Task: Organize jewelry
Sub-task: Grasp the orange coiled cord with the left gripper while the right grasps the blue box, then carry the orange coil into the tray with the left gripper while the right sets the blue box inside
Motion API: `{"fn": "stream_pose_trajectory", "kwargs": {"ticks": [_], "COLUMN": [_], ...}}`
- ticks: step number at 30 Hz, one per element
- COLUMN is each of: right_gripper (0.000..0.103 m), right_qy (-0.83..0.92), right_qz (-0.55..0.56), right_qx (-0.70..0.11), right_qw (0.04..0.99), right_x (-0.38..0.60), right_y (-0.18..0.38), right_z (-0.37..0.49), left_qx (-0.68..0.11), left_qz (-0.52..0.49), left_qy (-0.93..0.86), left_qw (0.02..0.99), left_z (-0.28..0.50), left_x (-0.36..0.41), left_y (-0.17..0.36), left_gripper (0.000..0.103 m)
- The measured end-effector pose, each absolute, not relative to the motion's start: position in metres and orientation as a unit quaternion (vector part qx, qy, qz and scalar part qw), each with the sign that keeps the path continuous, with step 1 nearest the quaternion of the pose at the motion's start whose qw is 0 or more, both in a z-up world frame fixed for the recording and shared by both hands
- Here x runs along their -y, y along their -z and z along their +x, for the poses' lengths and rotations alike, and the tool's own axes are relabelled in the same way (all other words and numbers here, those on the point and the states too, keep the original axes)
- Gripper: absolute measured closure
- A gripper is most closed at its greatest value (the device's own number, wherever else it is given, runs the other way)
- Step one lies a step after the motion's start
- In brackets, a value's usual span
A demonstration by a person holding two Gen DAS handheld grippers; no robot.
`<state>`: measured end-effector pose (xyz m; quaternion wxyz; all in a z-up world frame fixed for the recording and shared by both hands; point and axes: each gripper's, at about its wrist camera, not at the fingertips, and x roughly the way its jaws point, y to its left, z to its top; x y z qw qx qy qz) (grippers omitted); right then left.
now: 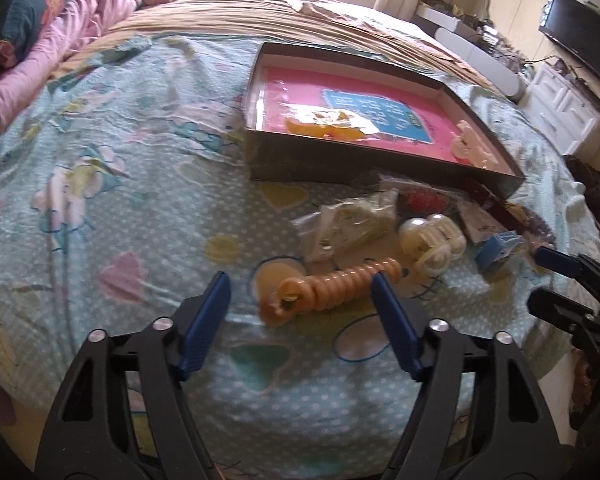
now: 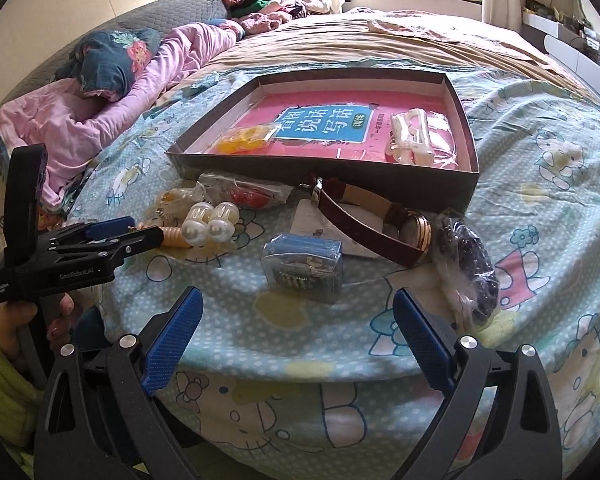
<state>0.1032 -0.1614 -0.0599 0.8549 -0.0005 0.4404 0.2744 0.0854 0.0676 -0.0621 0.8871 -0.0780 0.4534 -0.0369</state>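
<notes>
A dark shallow box (image 1: 340, 162) (image 2: 380, 184) lies on the bed and holds a pink book, a yellow hair tie (image 2: 244, 139) and a white hair clip (image 2: 410, 138). In front of it lie an orange coil hair tie (image 1: 332, 288), a pearl-white clip (image 1: 432, 242) (image 2: 210, 222), plastic bags, a small blue case (image 2: 302, 266), a brown-strap watch (image 2: 384, 226) and a bag of dark beads (image 2: 470, 270). My left gripper (image 1: 300, 292) is open, its fingers either side of the orange coil. My right gripper (image 2: 298, 308) is open and empty, just short of the blue case.
The bed has a light blue cartoon sheet (image 2: 540, 208) and a tan blanket behind the box. Pink bedding (image 2: 100, 120) lies at the left. A TV (image 1: 584, 36) and white cabinets stand at the right wall. The bed's front edge is near the grippers.
</notes>
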Motion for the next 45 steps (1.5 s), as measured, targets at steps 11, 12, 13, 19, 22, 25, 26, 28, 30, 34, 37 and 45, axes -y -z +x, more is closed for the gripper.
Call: {"fn": "stream_pose_trajectory", "kwargs": {"ticks": [11, 12, 13, 19, 22, 25, 26, 28, 30, 34, 37, 45], "right_gripper": [0.008, 0.008, 0.008, 0.011, 0.025, 0.045, 0.051, 0.056, 0.057, 0.057, 0.057, 0.057], "right_qy": [-0.273, -0.273, -0.273, -0.265, -0.264, -0.265, -0.267, -0.269, -0.271, -0.276, -0.28, -0.286], "right_qz": [0.006, 0.007, 0.007, 0.011, 0.016, 0.025, 0.027, 0.029, 0.031, 0.031, 0.033, 0.034], "right_qx": [-0.448, -0.449, -0.451, -0.454, -0.456, -0.453, -0.453, -0.449, -0.442, -0.435, -0.428, -0.398], "right_qw": [0.851, 0.851, 0.85, 0.851, 0.85, 0.851, 0.85, 0.852, 0.854, 0.857, 0.858, 0.871], "right_x": [0.156, 0.155, 0.154, 0.147, 0.145, 0.147, 0.148, 0.15, 0.154, 0.161, 0.168, 0.176], "right_y": [0.065, 0.066, 0.067, 0.073, 0.075, 0.076, 0.077, 0.077, 0.075, 0.069, 0.062, 0.038], "right_z": [0.116, 0.117, 0.118, 0.124, 0.127, 0.128, 0.128, 0.127, 0.124, 0.118, 0.114, 0.108], "left_qx": [-0.445, -0.445, -0.445, -0.44, -0.432, -0.426, -0.424, -0.42, -0.417, -0.408, -0.402, -0.39], "left_qz": [-0.041, -0.04, -0.038, -0.041, -0.042, -0.043, -0.044, -0.044, -0.046, -0.053, -0.057, -0.069], "left_qy": [0.055, 0.055, 0.055, 0.053, 0.05, 0.046, 0.046, 0.044, 0.042, 0.039, 0.039, 0.033], "left_qw": [0.893, 0.893, 0.893, 0.896, 0.899, 0.903, 0.904, 0.905, 0.907, 0.911, 0.913, 0.918], "left_z": [0.083, 0.083, 0.082, 0.074, 0.07, 0.067, 0.066, 0.065, 0.064, 0.06, 0.058, 0.056], "left_x": [-0.051, -0.051, -0.051, -0.052, -0.054, -0.055, -0.055, -0.056, -0.057, -0.06, -0.062, -0.065], "left_y": [0.059, 0.059, 0.058, 0.053, 0.047, 0.043, 0.041, 0.039, 0.036, 0.028, 0.023, 0.011], "left_gripper": [0.079, 0.079, 0.079, 0.083, 0.083, 0.083, 0.083, 0.083, 0.083, 0.083, 0.083, 0.083]}}
